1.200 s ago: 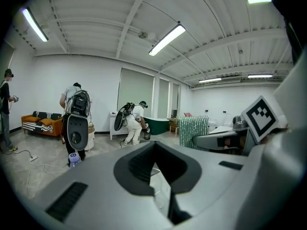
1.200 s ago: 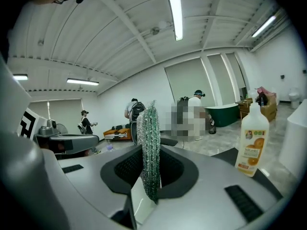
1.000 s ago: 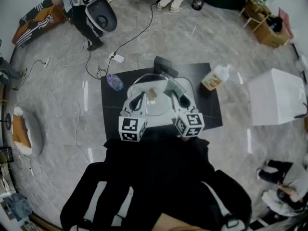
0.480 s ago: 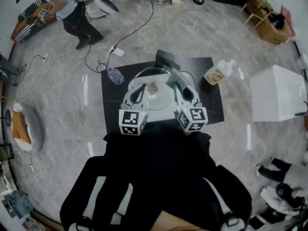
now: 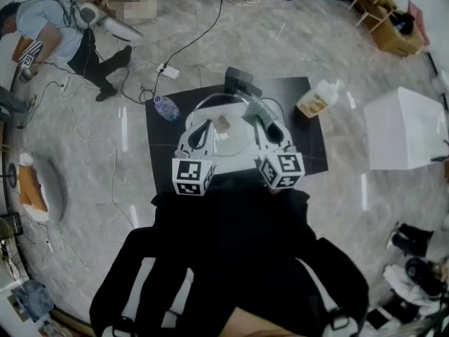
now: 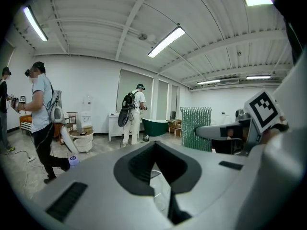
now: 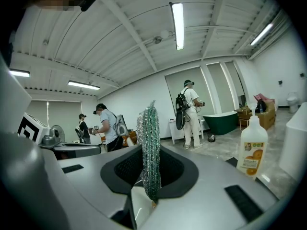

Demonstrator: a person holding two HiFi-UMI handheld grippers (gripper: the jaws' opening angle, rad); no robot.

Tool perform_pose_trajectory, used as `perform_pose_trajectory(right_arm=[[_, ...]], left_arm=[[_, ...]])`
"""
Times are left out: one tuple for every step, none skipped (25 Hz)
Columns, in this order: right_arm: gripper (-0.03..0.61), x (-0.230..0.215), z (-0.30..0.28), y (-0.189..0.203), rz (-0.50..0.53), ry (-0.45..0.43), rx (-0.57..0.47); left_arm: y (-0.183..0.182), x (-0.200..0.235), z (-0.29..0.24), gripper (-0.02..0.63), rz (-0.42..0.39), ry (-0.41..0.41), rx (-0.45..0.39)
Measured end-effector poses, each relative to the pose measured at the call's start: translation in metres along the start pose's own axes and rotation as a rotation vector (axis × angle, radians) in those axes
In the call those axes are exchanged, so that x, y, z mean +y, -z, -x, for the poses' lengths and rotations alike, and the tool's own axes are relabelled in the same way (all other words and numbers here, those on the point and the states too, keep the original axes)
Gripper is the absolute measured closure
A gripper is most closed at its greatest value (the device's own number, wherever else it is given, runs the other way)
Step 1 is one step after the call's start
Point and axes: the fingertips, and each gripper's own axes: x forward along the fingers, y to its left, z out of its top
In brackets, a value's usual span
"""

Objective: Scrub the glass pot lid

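Both grippers reached forward side by side from the person's body, low over a black mat (image 5: 309,153) on the marble floor, with their marker cubes nearest the body. The left gripper (image 5: 203,133) angled in from the left. Its fingers were drawn almost together on the edge of the glass pot lid (image 5: 228,149), which sat on the mat between the two tools. The right gripper (image 5: 262,123) angled in from the right, its fingers pinched on a glittery green scouring pad (image 7: 149,143). The pad stood upright between them, over the lid's far right part. An orange-labelled detergent bottle (image 5: 315,101) stood at the mat's right edge. A water bottle (image 5: 166,109) lay at its left edge.
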Motion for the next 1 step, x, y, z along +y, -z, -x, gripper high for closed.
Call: perform_pose_trajectory(right_arm=[[0.509,0.0000,0.0001,0.0000,0.000,-0.001,0.001]], left_arm=[[0.0005,0.0004,0.0002,0.611,0.000,-0.001,0.001]])
